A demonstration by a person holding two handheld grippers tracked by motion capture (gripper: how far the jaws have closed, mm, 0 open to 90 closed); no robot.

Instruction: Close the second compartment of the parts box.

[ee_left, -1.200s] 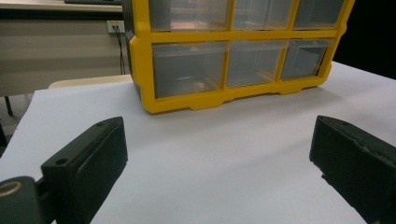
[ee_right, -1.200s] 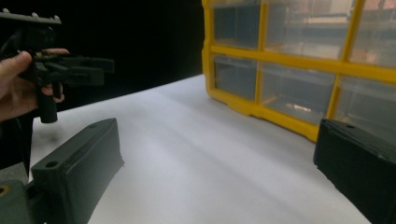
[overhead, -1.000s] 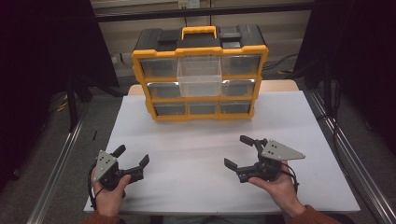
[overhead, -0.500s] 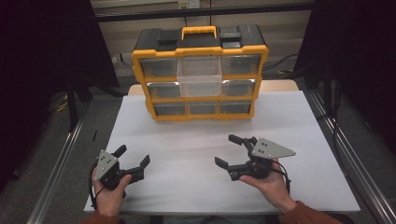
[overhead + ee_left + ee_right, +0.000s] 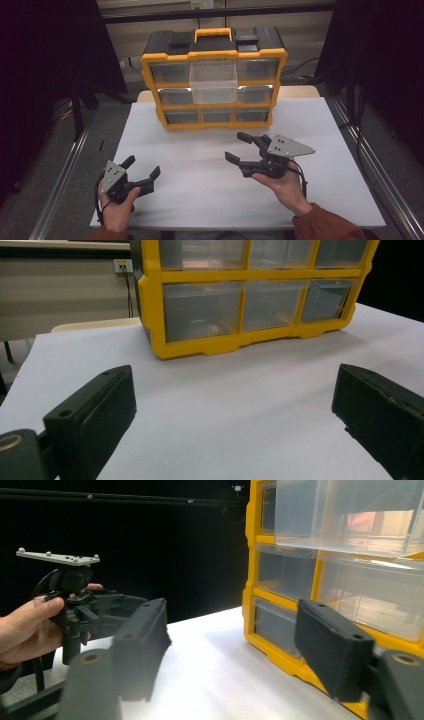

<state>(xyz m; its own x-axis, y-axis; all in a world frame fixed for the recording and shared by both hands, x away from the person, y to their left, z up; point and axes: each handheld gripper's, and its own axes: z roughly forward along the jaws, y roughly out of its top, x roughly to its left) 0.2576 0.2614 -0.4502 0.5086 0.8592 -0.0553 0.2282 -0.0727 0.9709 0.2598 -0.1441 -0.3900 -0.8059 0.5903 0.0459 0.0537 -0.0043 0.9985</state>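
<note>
A yellow and black drawer organizer (image 5: 215,80) stands at the back of the white table (image 5: 210,190). Its top middle clear drawer (image 5: 214,82) is pulled out. My left gripper (image 5: 143,166) rests near the front left, held in a hand, open and empty; its jaws (image 5: 235,405) face the organizer's lower drawers (image 5: 250,305). My right gripper (image 5: 236,146) hovers right of centre and points left toward the organizer's front. Its jaws (image 5: 235,640) have just been closing but stand apart with nothing between them. Beyond them are the pulled-out drawer (image 5: 350,515) and the left gripper (image 5: 75,605).
Metal rails (image 5: 65,190) run along both sides of the table. Cables and a wall socket (image 5: 125,64) lie behind the organizer. White table surface stretches between the grippers and the organizer.
The right gripper has moved left and upward, toward the table's middle, and its jaws have narrowed. The left gripper has stayed put.
</note>
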